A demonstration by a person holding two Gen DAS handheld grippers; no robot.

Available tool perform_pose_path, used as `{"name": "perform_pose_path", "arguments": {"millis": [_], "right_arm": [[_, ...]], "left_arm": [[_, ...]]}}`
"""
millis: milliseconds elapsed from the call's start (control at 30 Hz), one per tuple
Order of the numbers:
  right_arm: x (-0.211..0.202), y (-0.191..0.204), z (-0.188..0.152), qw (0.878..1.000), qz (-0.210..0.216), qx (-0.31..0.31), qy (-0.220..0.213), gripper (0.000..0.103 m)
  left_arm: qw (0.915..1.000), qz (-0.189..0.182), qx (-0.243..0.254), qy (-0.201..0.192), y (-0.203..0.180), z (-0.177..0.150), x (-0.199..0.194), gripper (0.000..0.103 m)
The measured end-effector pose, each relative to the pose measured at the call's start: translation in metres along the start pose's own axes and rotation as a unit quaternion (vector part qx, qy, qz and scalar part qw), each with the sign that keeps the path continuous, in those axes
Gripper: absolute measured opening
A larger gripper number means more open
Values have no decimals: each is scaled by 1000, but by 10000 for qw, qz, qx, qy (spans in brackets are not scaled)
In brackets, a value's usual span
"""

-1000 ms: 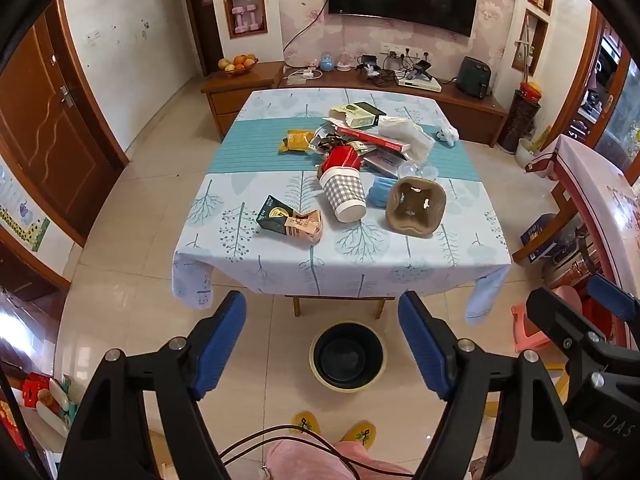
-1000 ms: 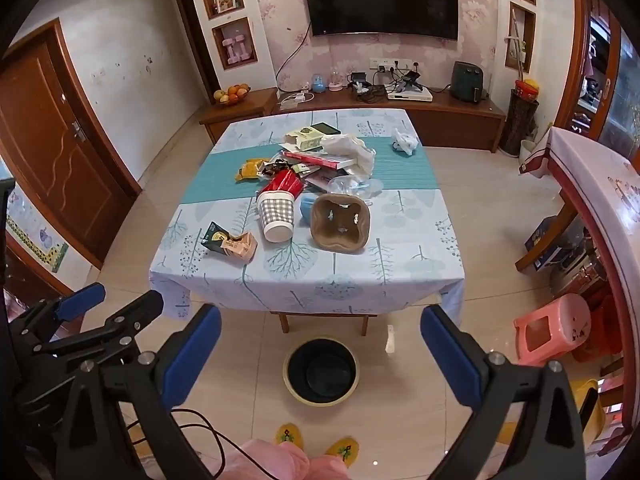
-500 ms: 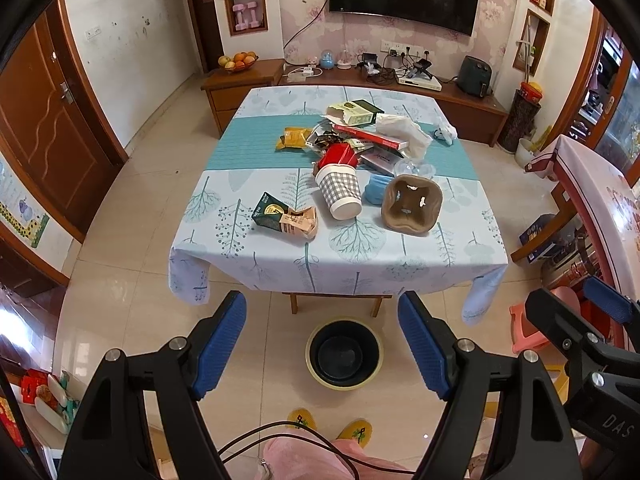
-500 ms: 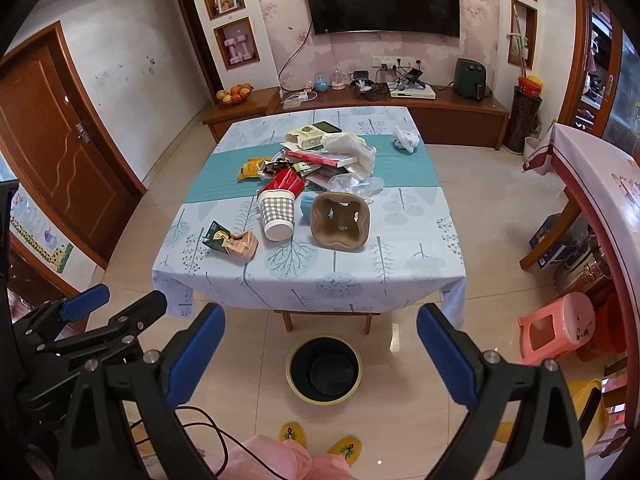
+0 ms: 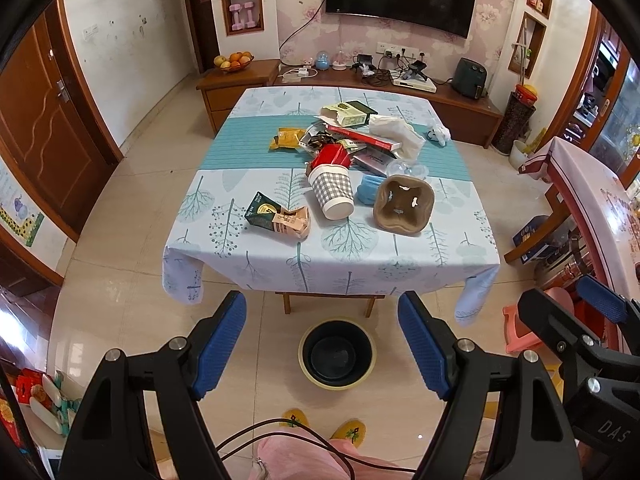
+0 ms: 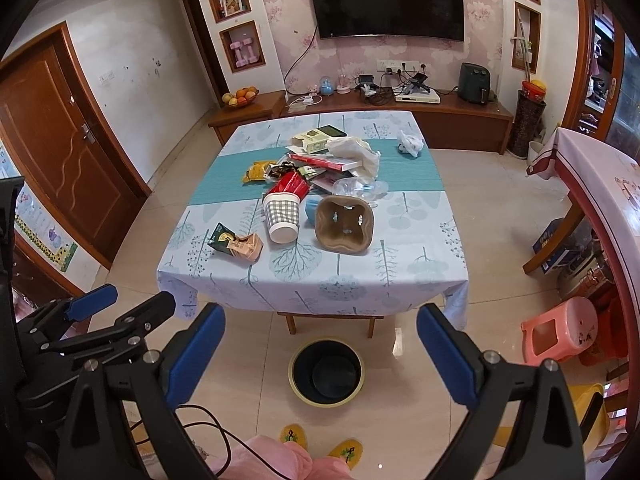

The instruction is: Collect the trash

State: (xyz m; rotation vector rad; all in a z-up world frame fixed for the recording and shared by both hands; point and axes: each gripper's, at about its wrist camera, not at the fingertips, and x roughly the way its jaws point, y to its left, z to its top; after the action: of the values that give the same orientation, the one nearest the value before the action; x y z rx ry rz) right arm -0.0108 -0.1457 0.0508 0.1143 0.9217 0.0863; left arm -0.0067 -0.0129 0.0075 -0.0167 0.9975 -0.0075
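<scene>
Trash lies heaped on a table covered by a leaf-print cloth: a checked paper cup on its side, a brown cardboard cup carrier, a crushed green and tan carton, a red packet, boxes and a white bag. A black bin with a yellow rim stands on the floor in front of the table. My left gripper hangs open above the floor near the bin, holding nothing. My right gripper is also open and holds nothing, well short of the table.
A pink plastic stool stands right of the table, beside a second table with a pink cloth. A low wooden cabinet and a television line the far wall. A person's yellow slippers show at the bottom.
Both views have shifted slightly, with the table a little nearer the frame centre. Both grippers stay open and nothing on the table has moved.
</scene>
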Motion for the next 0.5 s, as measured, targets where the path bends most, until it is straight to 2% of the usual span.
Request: {"name": "perform_pose_path", "arguments": {"millis": [167,233,500], "right_arm": [[-1,2,-1,10000,32,22,9,96],[0,3,-1,10000,38,2,31,90],[-2,6,-2,9999,119,-45,9,89]], "left_arm": [[10000,-21,-17,0,1,-1,-1,77],[10000,-37,-54,-4,1,-1,-2,77],[9999,-45,-113,-38,5,-3,-4,77]]}}
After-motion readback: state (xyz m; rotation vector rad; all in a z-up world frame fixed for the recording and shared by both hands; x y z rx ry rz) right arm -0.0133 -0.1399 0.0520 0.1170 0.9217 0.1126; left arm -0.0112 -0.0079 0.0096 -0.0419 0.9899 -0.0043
